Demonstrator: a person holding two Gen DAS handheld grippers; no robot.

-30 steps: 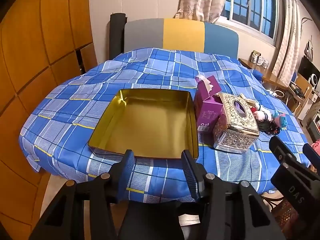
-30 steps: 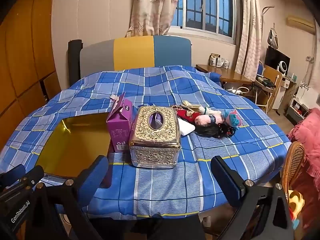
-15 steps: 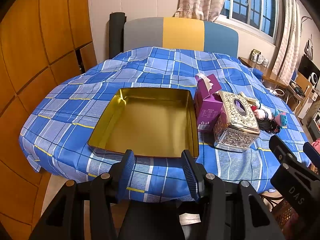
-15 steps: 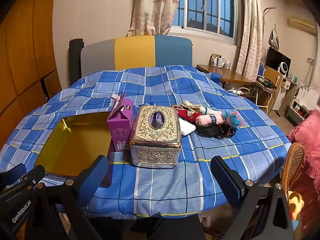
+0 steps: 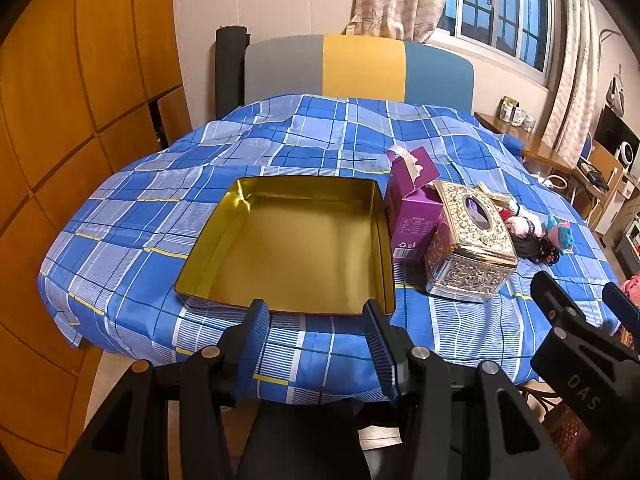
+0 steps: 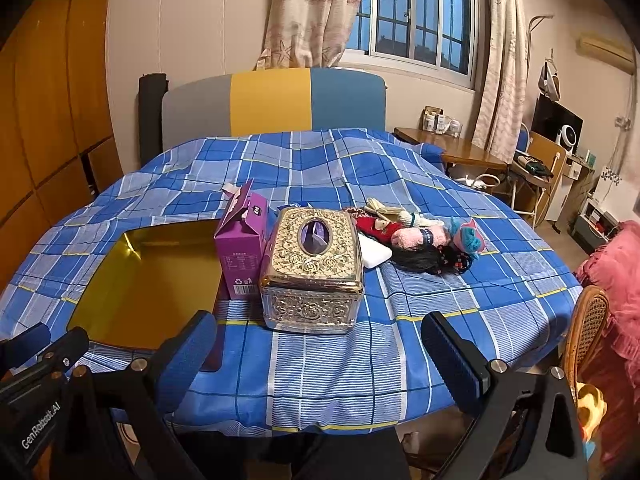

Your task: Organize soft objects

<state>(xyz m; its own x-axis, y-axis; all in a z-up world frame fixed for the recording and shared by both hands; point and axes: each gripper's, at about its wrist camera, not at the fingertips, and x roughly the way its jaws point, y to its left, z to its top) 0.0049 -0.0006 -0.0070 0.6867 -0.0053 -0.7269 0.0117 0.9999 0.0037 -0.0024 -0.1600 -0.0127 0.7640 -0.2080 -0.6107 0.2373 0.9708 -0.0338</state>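
Several soft dolls (image 6: 416,236) lie in a heap on the blue checked cloth, right of an ornate gold tissue box (image 6: 314,264); they also show in the left wrist view (image 5: 532,236). An empty gold tin tray (image 5: 296,248) sits at the left; it also shows in the right wrist view (image 6: 140,276). A purple carton (image 5: 412,208) stands between tray and tissue box. My left gripper (image 5: 316,336) is open and empty, off the table's front edge before the tray. My right gripper (image 6: 320,344) is wide open and empty, before the tissue box.
A white flat pack (image 6: 374,254) lies between tissue box and dolls. A grey, yellow and blue headboard (image 6: 272,100) stands behind the table. Wooden cabinets (image 5: 60,120) are at the left. A wicker chair (image 6: 588,328) and side desk (image 6: 452,148) stand at the right.
Both grippers have pulled back slightly and risen, so the table looks a little farther away. Nothing on the table has moved.
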